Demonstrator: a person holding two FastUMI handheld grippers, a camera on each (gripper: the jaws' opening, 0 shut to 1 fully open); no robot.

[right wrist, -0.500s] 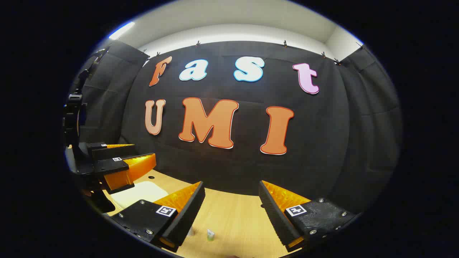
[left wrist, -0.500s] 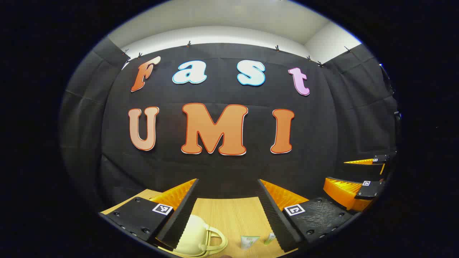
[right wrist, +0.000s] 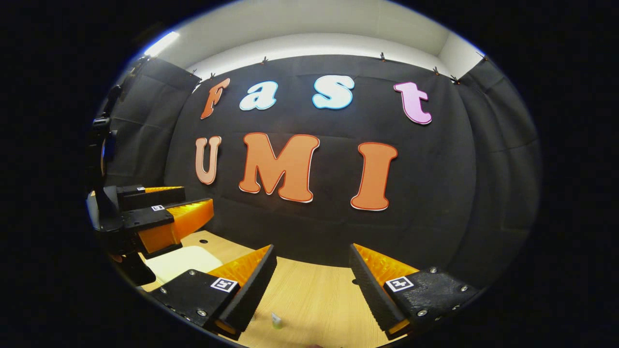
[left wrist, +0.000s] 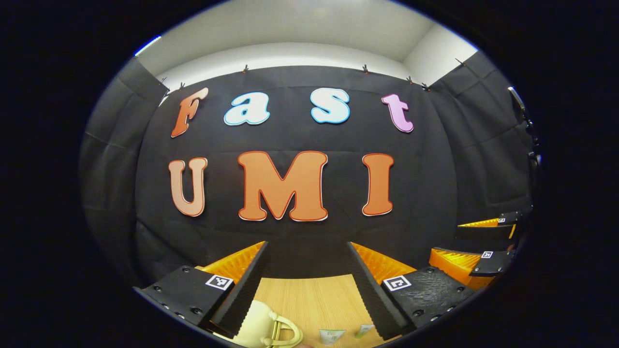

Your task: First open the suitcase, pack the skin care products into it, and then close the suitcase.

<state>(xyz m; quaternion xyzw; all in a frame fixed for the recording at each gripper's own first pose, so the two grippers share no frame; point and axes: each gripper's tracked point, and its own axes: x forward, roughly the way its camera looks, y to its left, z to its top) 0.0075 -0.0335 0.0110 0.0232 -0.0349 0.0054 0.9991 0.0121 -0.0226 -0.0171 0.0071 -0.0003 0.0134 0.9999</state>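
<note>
Wooden tabletop (left wrist: 309, 299) slips lower in both gripper views as the two grippers tilt up, nothing yet touched.

Compared with half a second ago, the left gripper (left wrist: 307, 285) shows less of the cream suitcase (left wrist: 258, 328), which sits at the very bottom edge beside its own left finger, handle toward the camera, and the two skin care tubes (left wrist: 332, 335) just right of it have slid lower too. Its fingers stand wide apart, holding nothing. The right gripper (right wrist: 312, 285) is likewise spread and empty, with one small tube (right wrist: 276, 321) low between its fingers and the suitcase lying under the left gripper farther off. I judge the opening step has not begun; both grippers need to drop toward the suitcase first.
</note>
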